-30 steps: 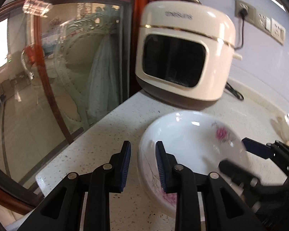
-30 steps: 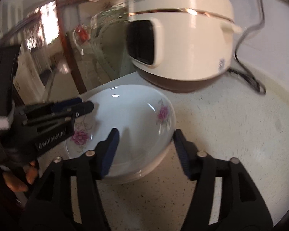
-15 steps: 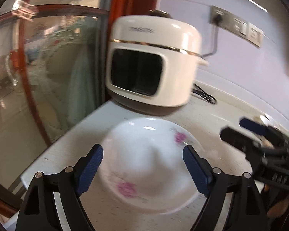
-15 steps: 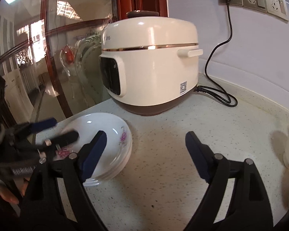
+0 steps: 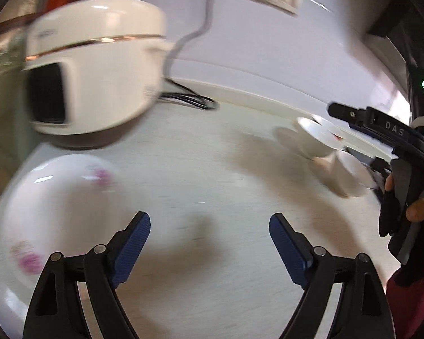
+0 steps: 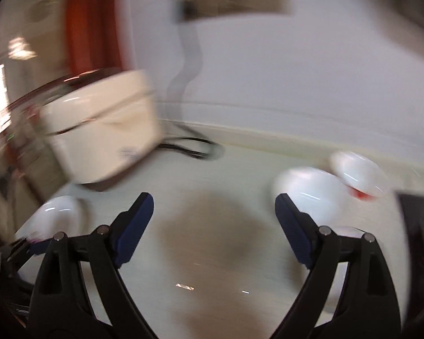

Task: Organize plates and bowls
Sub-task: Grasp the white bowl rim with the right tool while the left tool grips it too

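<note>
A stack of white plates with pink flowers (image 5: 56, 206) lies on the counter at the left, also at the left edge of the right wrist view (image 6: 53, 214). White bowls (image 5: 316, 138) stand at the right of the counter, blurred in the right wrist view (image 6: 308, 195). My left gripper (image 5: 209, 237) is open and empty over bare counter, to the right of the plates. My right gripper (image 6: 213, 223) is open and empty, with the bowls just beyond its right finger. Both views are motion-blurred.
A cream rice cooker (image 5: 90, 67) stands at the back left, its black cord (image 5: 189, 100) running to a wall socket. The speckled white counter (image 5: 212, 169) stretches between plates and bowls. A glass door with a red frame (image 6: 79, 22) is left.
Both grippers have let go of the plate stack, opened wide and swung right toward the bowls. The plates stay on the counter at the left.
</note>
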Tool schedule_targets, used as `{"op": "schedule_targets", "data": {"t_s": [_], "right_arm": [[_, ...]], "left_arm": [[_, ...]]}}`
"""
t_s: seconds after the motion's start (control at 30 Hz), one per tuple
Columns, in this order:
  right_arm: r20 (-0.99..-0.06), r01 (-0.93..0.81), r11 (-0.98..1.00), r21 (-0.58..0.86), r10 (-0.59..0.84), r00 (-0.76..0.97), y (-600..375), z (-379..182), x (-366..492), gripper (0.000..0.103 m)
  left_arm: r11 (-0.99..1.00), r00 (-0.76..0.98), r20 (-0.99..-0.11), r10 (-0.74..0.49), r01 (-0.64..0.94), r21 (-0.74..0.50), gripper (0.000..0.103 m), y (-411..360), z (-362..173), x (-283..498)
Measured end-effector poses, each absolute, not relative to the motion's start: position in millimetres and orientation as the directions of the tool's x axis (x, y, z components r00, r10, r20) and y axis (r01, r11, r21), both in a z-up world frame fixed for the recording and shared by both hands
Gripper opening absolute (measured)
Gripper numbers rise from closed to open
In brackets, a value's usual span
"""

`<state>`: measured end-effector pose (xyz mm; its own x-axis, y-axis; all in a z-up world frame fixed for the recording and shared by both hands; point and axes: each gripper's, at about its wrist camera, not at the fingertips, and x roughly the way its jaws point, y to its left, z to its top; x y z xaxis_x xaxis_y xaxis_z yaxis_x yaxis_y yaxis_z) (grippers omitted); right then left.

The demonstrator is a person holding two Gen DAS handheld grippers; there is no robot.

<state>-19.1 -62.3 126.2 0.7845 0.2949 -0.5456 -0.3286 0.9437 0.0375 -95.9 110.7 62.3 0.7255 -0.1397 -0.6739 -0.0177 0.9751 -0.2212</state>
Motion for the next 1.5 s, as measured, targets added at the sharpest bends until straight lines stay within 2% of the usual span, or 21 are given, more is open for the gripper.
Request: {"op": "schedule_targets", "data": {"t_s": [0.17,0.33,0.43,0.5,0.63,0.7,0.83,0.87,0.93,1.0,1.03,1.07,1.13,1.27,1.5], "right_arm": [[-0.611,-0.123,0.958,0.260,0.261,0.748,-178.5,118.0,-9.7,0.089],[-0.668,0.001,0.962,0.274,0.189,0.719,-226.0,100.1,-16.5,0.089],[-0.676,-0.011,0.949,0.316,0.233,0.699,-231.8,95.7,-16.6,0.079],[-0.669,-0.022,0.942,0.335,0.254,0.699,-235.1,95.6,-18.4,0.065],[-0.707,0.012,0.941,0.338,0.246,0.663,-238.2,86.5,-12.1,0.062],[-0.719,0.019,0.937,0.348,0.254,0.647,-238.5,81.9,-8.6,0.054],[-0.737,0.009,0.941,0.338,0.259,0.624,-233.0,75.7,-5.5,0.049],[-0.746,0.010,0.943,0.332,0.256,0.615,-231.5,73.7,-3.3,0.048],[-0.764,0.016,0.948,0.318,0.247,0.597,-229.6,68.7,-0.7,0.042],[-0.777,0.020,0.949,0.314,0.245,0.580,-228.2,63.0,1.6,0.029],[-0.782,0.019,0.952,0.307,0.241,0.575,-227.4,60.7,2.5,0.026],[-0.783,0.013,0.956,0.292,0.231,0.577,-225.8,60.3,2.0,0.026],[-0.782,-0.010,0.960,0.280,0.234,0.578,-221.1,60.4,1.6,0.025],[-0.781,-0.022,0.962,0.273,0.235,0.578,-217.5,59.6,1.8,0.023],[-0.754,-0.091,0.941,0.325,0.316,0.576,-205.2,64.4,-0.2,0.020]], "left_arm": [[0.953,0.657,-0.710,-0.254,0.047,-0.298,0.087,61.7,58.4,-53.6],[0.915,0.621,-0.696,-0.360,0.090,-0.393,0.087,12.3,60.1,-18.7],[0.878,0.606,-0.668,-0.432,0.112,-0.465,0.087,-14.5,61.5,-1.9],[0.868,0.614,-0.651,-0.447,0.121,-0.482,0.087,-30.3,62.7,8.2],[0.875,0.613,-0.661,-0.432,0.109,-0.471,0.087,-50.9,56.1,27.6],[0.877,0.595,-0.680,-0.428,0.091,-0.473,0.087,-55.8,49.4,36.2],[0.883,0.574,-0.706,-0.415,0.067,-0.465,0.085,-64.9,36.2,47.7],[0.889,0.575,-0.710,-0.407,0.073,-0.452,0.082,-67.8,34.5,48.8],[0.906,0.573,-0.724,-0.384,0.083,-0.415,0.061,-73.4,31.2,49.8],[0.897,0.573,-0.706,-0.417,0.130,-0.424,0.041,-76.7,30.9,47.3],[0.895,0.576,-0.698,-0.425,0.153,-0.419,0.035,-79.3,33.5,44.8],[0.897,0.582,-0.694,-0.425,0.168,-0.408,0.021,-81.4,35.8,42.2],[0.923,0.616,-0.694,-0.373,0.171,-0.344,0.020,-85.0,40.9,35.1],[0.910,0.618,-0.681,-0.393,0.157,-0.383,0.016,-73.2,41.3,34.4],[0.912,0.639,-0.679,-0.362,0.093,-0.399,0.016,-51.5,43.2,30.4]]}}
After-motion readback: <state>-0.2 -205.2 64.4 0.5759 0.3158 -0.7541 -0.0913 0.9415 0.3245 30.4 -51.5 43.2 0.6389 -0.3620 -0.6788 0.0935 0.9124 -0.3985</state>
